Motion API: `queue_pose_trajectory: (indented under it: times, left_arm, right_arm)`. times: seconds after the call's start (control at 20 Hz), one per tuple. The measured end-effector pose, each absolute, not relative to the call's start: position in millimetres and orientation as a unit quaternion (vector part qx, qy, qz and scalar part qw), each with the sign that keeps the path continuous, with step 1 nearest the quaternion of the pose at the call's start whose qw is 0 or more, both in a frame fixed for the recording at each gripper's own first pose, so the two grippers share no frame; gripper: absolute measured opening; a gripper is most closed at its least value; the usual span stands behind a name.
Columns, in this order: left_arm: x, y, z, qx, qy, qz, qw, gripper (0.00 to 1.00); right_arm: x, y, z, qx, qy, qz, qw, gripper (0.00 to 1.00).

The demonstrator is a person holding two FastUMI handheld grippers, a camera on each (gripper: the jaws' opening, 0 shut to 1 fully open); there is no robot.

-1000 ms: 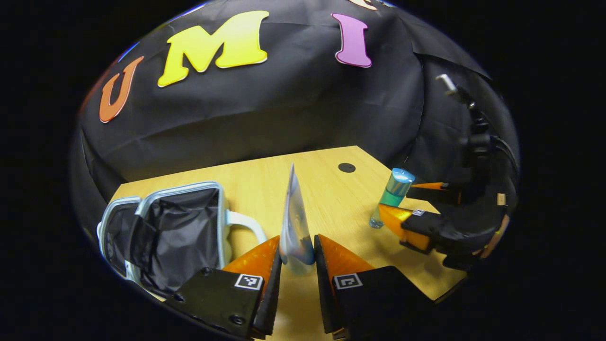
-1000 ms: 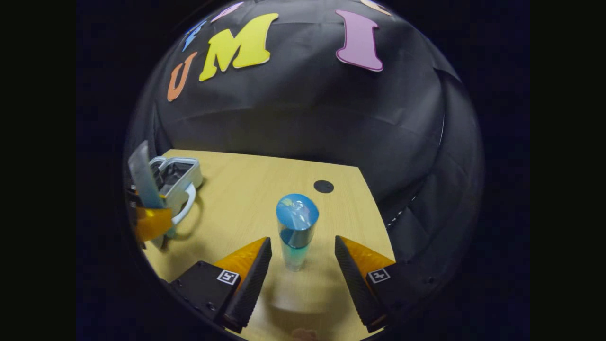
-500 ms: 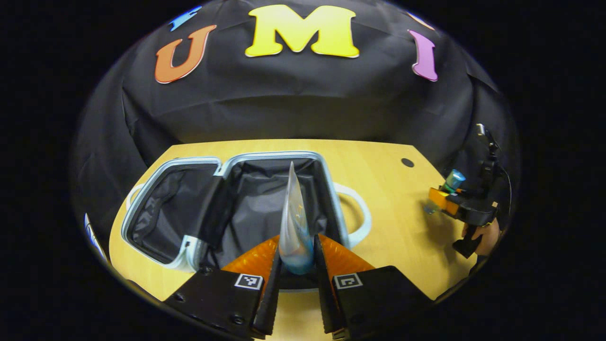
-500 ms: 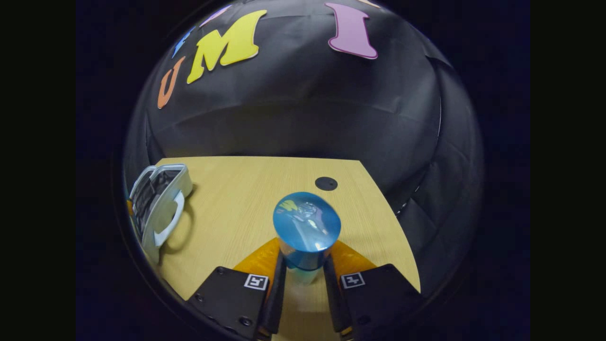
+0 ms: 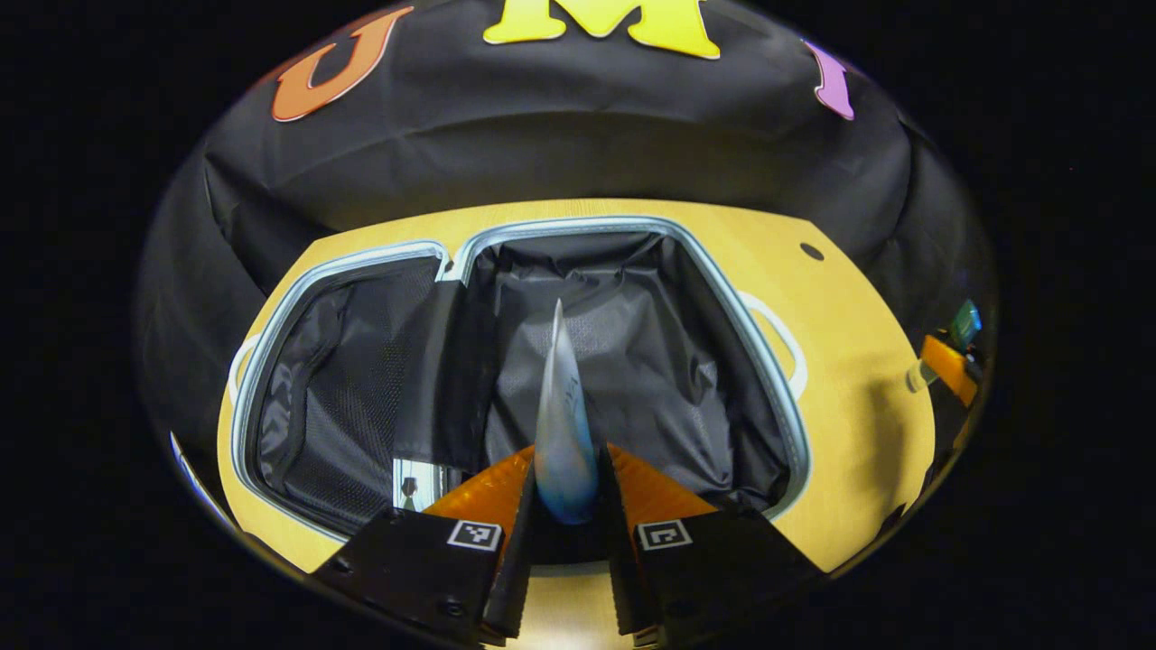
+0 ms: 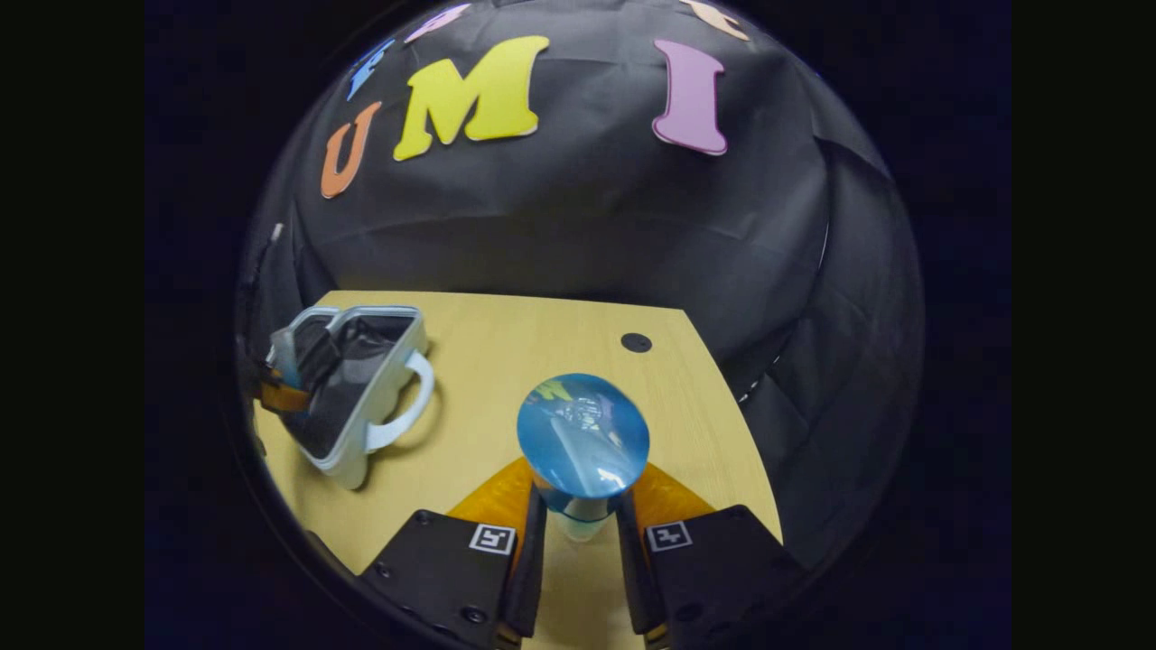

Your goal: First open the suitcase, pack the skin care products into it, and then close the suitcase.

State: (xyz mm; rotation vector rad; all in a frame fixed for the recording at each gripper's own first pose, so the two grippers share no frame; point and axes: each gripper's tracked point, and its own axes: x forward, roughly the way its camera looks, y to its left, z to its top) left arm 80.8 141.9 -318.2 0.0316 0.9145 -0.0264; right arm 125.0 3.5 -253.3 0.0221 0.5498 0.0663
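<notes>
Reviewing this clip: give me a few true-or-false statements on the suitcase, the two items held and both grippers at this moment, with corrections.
1. The suitcase lies open on the table. True.
2. The left gripper is open with nothing between its fingers. False: it is shut on a flat sachet, held edge-on above the open suitcase.
3. The right gripper is shut on a bottle with a blue cap. True.
4. The bottle already sits inside the suitcase. False: it is off to the side of the suitcase, in the right gripper.
5. The suitcase lining is dark. True.
</notes>
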Motion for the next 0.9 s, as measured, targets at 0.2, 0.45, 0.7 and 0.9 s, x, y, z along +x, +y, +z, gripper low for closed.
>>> queue_pose_trajectory:
  times: [0.2,0.45,0.7,0.9]
  left_arm:
    - [88.1,147.1,-345.3,0.035,0.487,-0.03,0.872,0.41]
    - [97.3,145.5,-350.8,0.024,0.496,-0.032,0.868,0.4]
    - [97.8,146.0,-351.0,0.013,0.494,-0.025,0.869,0.4]
    - [88.5,127.3,-334.7,-0.031,0.473,-0.055,0.879,0.7]
  right_arm:
    - [61.6,37.9,-219.8,0.077,0.283,0.034,0.955,0.36]
    - [26.1,58.2,-196.1,0.052,0.264,0.03,0.963,0.36]
    - [21.8,76.5,-188.7,0.04,0.262,0.029,0.964,0.36]
    - [41.3,109.3,-178.9,0.035,0.263,0.054,0.963,0.36]
